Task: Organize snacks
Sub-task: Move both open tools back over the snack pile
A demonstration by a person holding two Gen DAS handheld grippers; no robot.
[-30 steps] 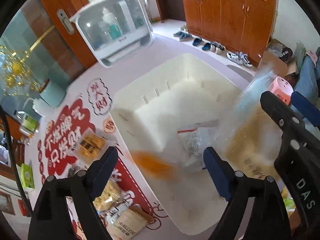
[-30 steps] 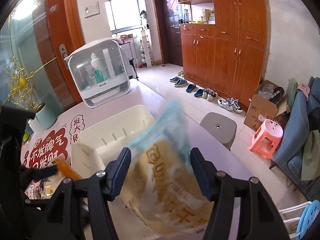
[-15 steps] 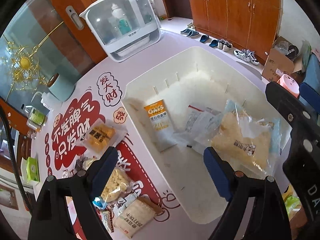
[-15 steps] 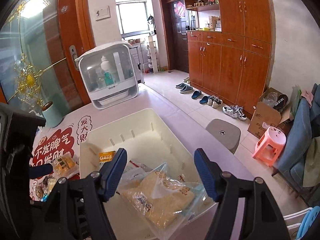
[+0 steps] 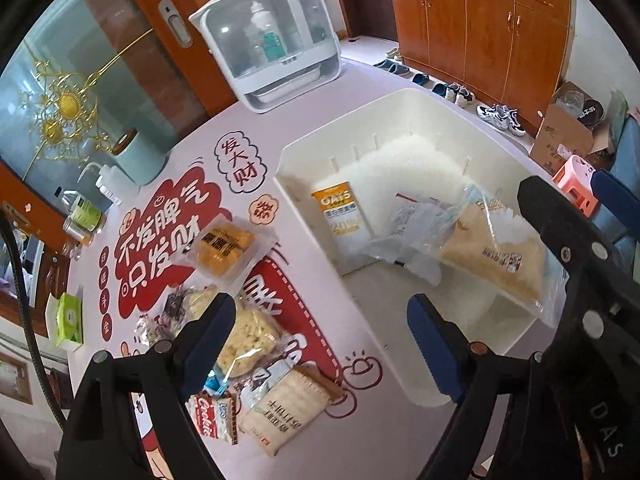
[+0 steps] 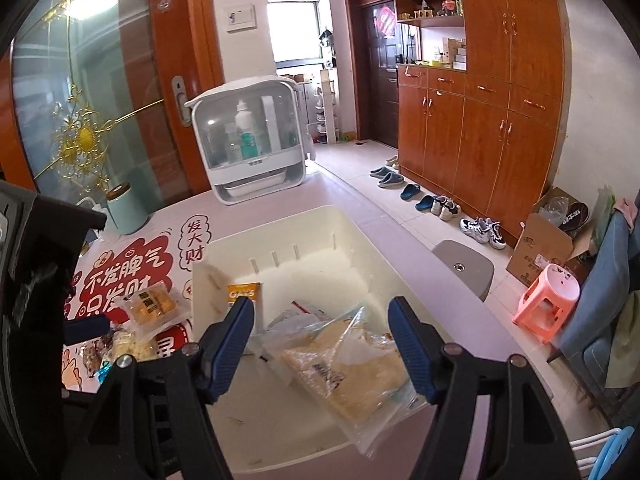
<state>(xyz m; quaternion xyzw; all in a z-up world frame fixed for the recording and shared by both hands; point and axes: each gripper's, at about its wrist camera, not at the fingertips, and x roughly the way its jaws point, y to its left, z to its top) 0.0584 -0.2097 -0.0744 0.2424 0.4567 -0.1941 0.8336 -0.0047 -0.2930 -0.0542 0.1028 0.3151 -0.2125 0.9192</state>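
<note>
While both sets of tongs gape empty, left gripper (image 5: 320, 328), right gripper (image 6: 322, 332), crumb bag (image 6: 352, 372) inside cream bin (image 6: 280, 224), cookie packs (image 5: 248, 344) left of it.

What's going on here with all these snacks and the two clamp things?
A person holding a gripper in each hand is sorting snacks from the table into a white bin. An oats packet, a clear packet and a big yellow bag are already inside. Both the left gripper and the right gripper are open and empty. Several snacks wait on the printed mat.
</note>
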